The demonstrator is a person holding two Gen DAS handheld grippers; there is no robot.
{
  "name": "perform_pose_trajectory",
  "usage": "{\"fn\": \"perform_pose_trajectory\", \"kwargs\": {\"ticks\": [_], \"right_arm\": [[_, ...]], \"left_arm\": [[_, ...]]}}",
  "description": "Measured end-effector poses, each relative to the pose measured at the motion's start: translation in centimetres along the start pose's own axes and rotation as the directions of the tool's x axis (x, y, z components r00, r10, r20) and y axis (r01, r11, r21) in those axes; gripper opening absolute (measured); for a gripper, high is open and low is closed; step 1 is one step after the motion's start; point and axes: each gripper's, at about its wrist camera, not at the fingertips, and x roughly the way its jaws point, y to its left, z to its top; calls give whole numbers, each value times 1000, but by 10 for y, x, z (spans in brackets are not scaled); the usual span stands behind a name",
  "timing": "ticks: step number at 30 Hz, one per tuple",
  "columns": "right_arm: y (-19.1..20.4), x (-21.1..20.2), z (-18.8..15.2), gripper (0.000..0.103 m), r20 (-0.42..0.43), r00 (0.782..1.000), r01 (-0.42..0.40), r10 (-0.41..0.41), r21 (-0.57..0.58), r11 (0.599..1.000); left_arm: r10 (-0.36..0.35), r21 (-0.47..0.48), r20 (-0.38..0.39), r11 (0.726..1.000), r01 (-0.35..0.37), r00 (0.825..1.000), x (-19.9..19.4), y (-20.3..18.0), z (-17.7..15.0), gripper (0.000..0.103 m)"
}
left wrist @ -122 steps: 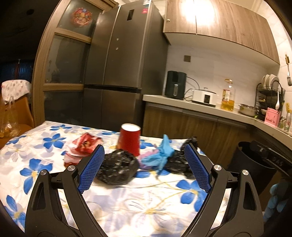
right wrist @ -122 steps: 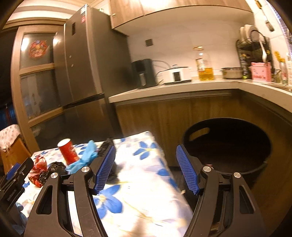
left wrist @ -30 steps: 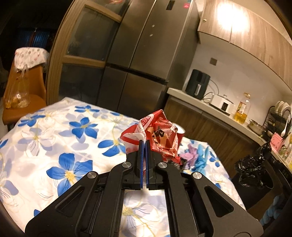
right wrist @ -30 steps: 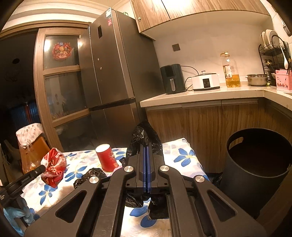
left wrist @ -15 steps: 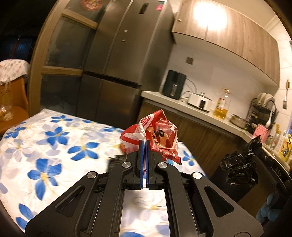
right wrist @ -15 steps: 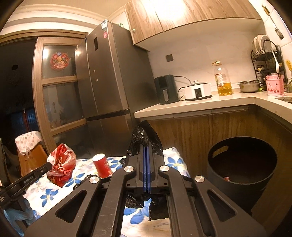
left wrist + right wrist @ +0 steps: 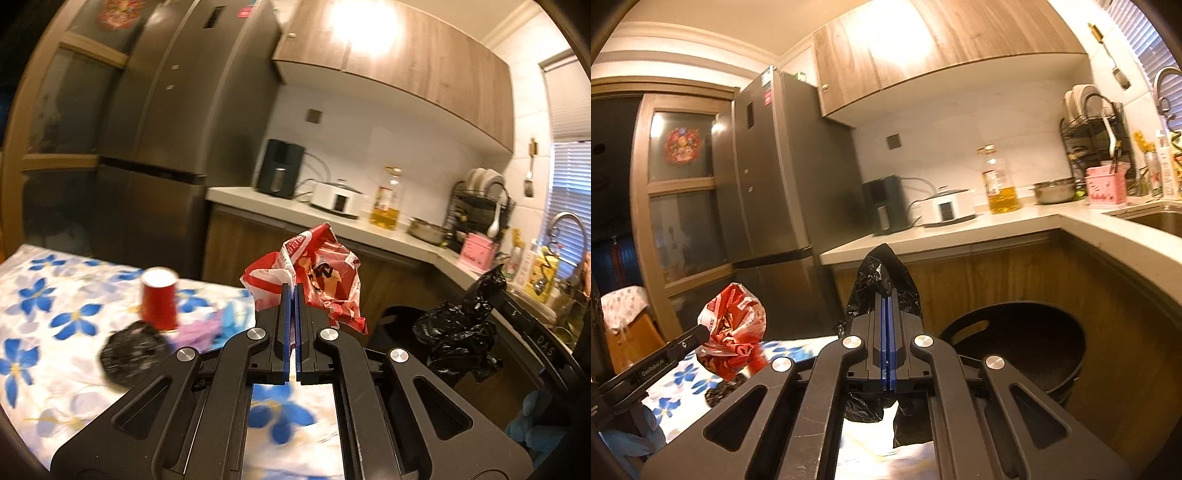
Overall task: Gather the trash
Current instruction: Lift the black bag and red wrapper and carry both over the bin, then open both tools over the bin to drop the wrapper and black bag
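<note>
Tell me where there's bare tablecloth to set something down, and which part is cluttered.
Bare floral tablecloth lies left of and in front of the crumpled black bag, toward the near left edge. It is crowded around the red cup: the black bag and the purple and blue gloves bunch against its base.

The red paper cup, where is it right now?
In the left wrist view, the red paper cup stands on the flowered tablecloth, left of the shut fingers, with a black crumpled bag just in front of it.
</note>
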Motion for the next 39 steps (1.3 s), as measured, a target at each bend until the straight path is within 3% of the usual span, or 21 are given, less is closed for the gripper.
{"fn": "perform_pose_trajectory", "kwargs": {"ticks": [8,18,39], "right_arm": [[-43,-8,15,2,50,992,111,-112,14,994],[-85,-5,24,2,80,977,194,-198,51,980],[-107,28,21,2,40,976,213,-215,48,976]], "left_arm": [[-145,42,-3,989,145,989,40,-73,6,0],[-259,86,-23,962,260,966,86,-140,0,0],[-310,109,-79,942,317,948,137,-172,-23,1]]}}
